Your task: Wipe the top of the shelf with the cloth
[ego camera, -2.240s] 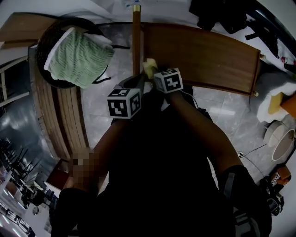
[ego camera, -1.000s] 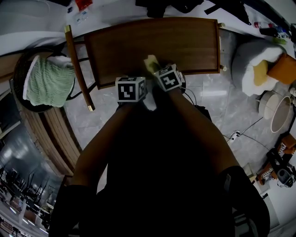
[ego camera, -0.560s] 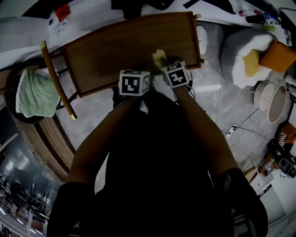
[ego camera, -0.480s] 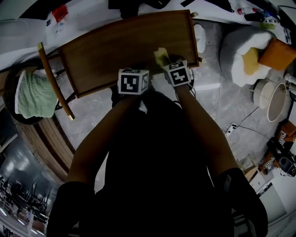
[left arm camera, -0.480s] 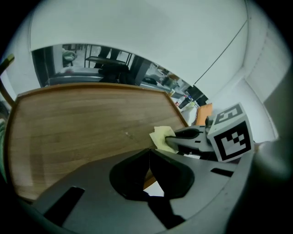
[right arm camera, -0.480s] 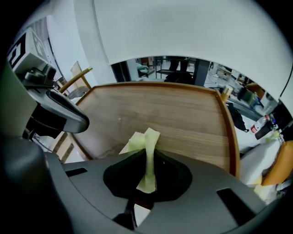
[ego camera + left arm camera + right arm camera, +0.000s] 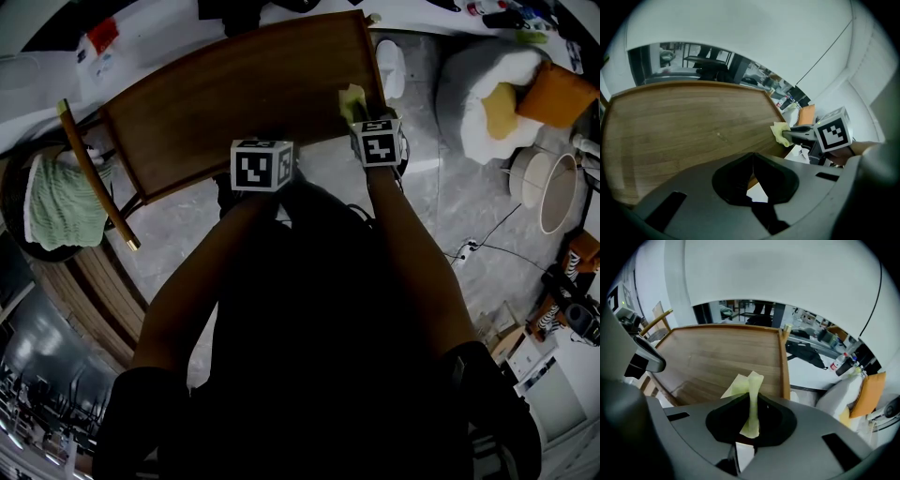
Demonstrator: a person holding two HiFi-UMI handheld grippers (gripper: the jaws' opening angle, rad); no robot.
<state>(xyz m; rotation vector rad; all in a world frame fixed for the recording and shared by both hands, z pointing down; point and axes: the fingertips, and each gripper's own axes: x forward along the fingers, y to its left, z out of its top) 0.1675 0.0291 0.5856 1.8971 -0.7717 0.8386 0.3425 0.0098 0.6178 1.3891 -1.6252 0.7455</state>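
**A:** Why do we hold the cloth (image 7: 751, 380) in this way?

**B:** Our right gripper (image 7: 752, 405) has its tongs closed on a thin fold of it, so the loose yellow end stands out in front of the tips. This soft end meets the wood, not the hard tongs.

**A:** And where is it on the shelf (image 7: 234, 89)?

**B:** At the near right corner of the top, just beside the right rim. It seems to touch the wood, but we cannot tell how firmly it presses.

**A:** What about our left gripper (image 7: 752, 164)?

**B:** Its tongs are pressed together with nothing between them. We hold it low at the near edge, to the left of the cloth and apart from it. We judge that it is there only so that it does not block the wiping path.

**A:** So most of the top is left to wipe?

**B:** We think so. The cloth is at one corner, and the broad wood to its left lies open for long strokes.
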